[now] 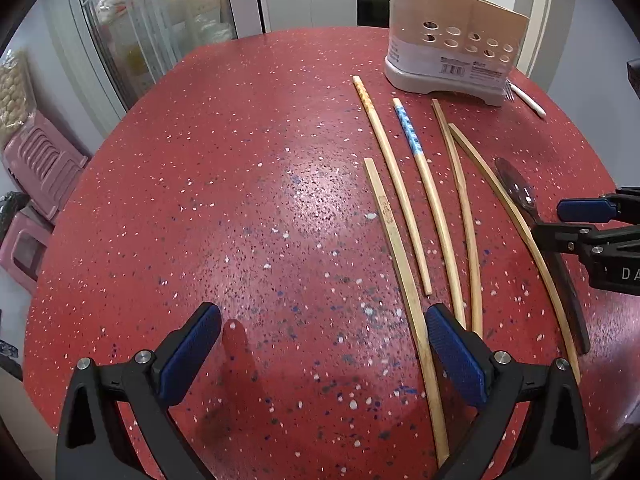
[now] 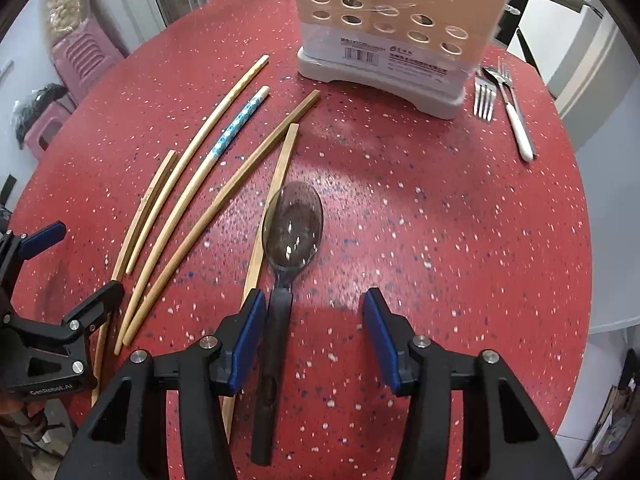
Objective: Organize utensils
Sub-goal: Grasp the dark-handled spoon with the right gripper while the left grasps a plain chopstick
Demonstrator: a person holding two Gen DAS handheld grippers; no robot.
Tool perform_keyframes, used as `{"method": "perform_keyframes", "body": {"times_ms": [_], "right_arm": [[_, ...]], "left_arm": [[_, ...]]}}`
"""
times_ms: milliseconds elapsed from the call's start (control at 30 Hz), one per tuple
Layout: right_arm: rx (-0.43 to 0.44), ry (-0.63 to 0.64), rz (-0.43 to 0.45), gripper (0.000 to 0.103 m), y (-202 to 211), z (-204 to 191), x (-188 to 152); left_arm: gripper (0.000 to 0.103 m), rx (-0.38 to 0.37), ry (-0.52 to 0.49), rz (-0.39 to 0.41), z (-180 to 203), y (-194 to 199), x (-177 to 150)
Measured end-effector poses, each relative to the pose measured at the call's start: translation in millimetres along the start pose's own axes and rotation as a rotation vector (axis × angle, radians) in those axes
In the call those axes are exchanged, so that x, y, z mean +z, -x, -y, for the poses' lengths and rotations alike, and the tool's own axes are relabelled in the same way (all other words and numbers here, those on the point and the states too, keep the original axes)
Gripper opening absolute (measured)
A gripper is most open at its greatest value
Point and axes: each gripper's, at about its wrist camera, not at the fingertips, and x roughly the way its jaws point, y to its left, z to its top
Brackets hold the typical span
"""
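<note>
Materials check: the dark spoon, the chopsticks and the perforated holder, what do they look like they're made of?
Dark translucent spoon: likely smoked plastic; the speckled table shows through its glossy bowl, handle matte black. Pale tan chopsticks: apparently bamboo or wood, matte; one carries a blue printed band. Beige perforated utensil holder: seemingly moulded plastic, satin, on a grey base, barcode sticker still on.

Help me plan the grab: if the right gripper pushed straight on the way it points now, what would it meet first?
Probably the black-handled spoon: its handle lies between the right gripper fingers, against the left pad. Otherwise the bare red table. Depth is hard to judge.
</note>
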Motion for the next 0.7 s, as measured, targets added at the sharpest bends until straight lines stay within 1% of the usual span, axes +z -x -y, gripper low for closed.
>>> {"method": "perform_keyframes", "body": {"times_ms": [133, 200, 267, 300, 367, 433, 467, 500, 533, 600, 633, 667, 700], "right_arm": [[-0.012, 0.025, -0.014, 0.051, -3.8, -4.5, 9.9], [-0.006, 0.031, -0.019, 0.044, -4.4, -6.8, 13.8], [-0.002, 0.038, -0.022, 0.04, -5.0, -9.2, 18.2], [0.001, 0.042, -0.025, 0.039, -5.3, -9.9, 19.1], [0.006, 0.049, -0.03, 0.038, -5.9, -10.7, 20.9], [0.015, 0.051, -0.037, 0.033, -6.4, -12.0, 22.5], [0.019, 0.051, -0.04, 0.029, -6.1, -12.4, 22.4], [0.02, 0.05, -0.045, 0.024, -6.4, -11.0, 24.1], [0.019, 0.051, -0.048, 0.022, -5.9, -9.6, 23.5], [0.026, 0.056, -0.047, 0.013, -5.1, -7.1, 24.6], [0.035, 0.054, -0.047, 0.013, -4.8, -5.3, 24.6], [0.042, 0.052, -0.045, 0.013, -5.2, -3.0, 25.1], [0.048, 0.05, -0.042, 0.013, -5.3, -0.9, 24.8]], "left_arm": [[0.103, -0.039, 0.003, -0.018, 1.2, -5.8, 8.7], [0.103, -0.055, -0.007, -0.027, 4.8, -6.8, 13.4], [0.103, -0.053, -0.025, -0.035, 9.5, -8.4, 18.0], [0.103, -0.066, -0.032, -0.04, 11.2, -9.1, 20.2], [0.101, -0.081, -0.047, -0.054, 14.5, -10.2, 25.9], [0.099, -0.093, -0.064, -0.07, 17.1, -11.5, 30.8], [0.097, -0.095, -0.071, -0.078, 18.7, -12.2, 32.4], [0.095, -0.101, -0.078, -0.086, 20.3, -12.5, 34.5], [0.093, -0.103, -0.088, -0.095, 22.1, -12.5, 36.3], [0.083, -0.118, -0.113, -0.106, 26.5, -11.6, 38.6], [0.08, -0.124, -0.13, -0.113, 29.9, -10.8, 39.5], [0.073, -0.13, -0.149, -0.121, 33.8, -10.0, 40.9], [0.065, -0.139, -0.163, -0.129, 37.0, -9.5, 42.2]]}}
